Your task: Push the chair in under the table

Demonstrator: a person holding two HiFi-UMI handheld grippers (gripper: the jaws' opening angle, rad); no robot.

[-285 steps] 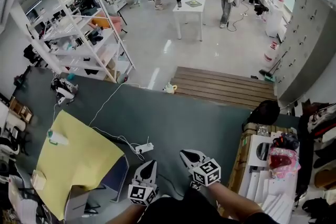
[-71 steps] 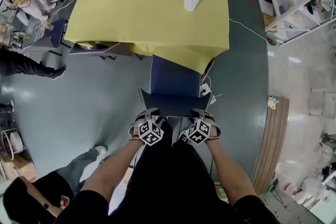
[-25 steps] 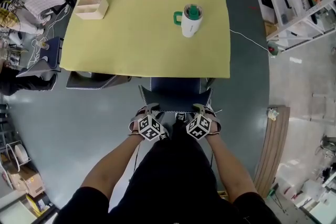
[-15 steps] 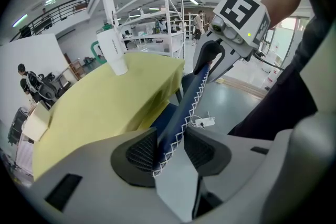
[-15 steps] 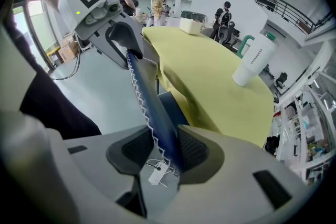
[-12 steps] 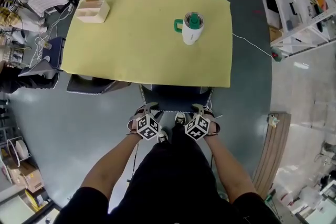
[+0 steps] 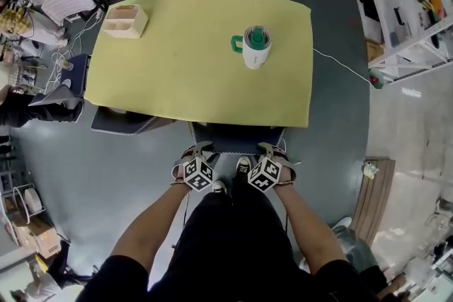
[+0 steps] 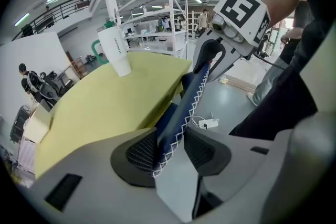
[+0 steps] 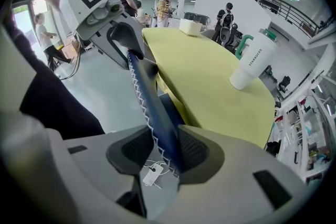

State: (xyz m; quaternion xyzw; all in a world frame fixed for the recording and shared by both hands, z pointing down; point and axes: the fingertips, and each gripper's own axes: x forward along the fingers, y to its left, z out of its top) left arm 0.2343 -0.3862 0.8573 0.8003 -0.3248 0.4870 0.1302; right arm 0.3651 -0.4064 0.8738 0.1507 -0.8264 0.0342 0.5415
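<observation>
Holding the chair (image 7: 237, 140) by the top of its back, the two grippers sit side by side, low in the middle of the head view. The left gripper (image 7: 197, 150) pinches the left end of the blue back. The right gripper (image 7: 272, 150) pinches the right end. In each gripper view the thin blue edge with white stitches runs up between the two dark pads, and the pads press on it from both sides.

Both bare arms (image 7: 152, 230) come up from the bottom of the frame. The elbows are out wide and the hands are close together, so the arms make a narrow shape that points at the chair. Both grippers tip forward and down, with their marker cubes (image 7: 199, 174) facing up.

Only the chair's back shows. It stands right at the near edge of the yellow table (image 7: 177, 71), in the middle of the frame, and the seat is hidden below the tabletop.

A white mug (image 7: 255, 47) with a green lid stands upright on the table, above and right of center. A small wooden box (image 7: 124, 20) sits near the table's upper left corner. A second chair (image 7: 122, 122) sits at the table's lower left edge.
</observation>
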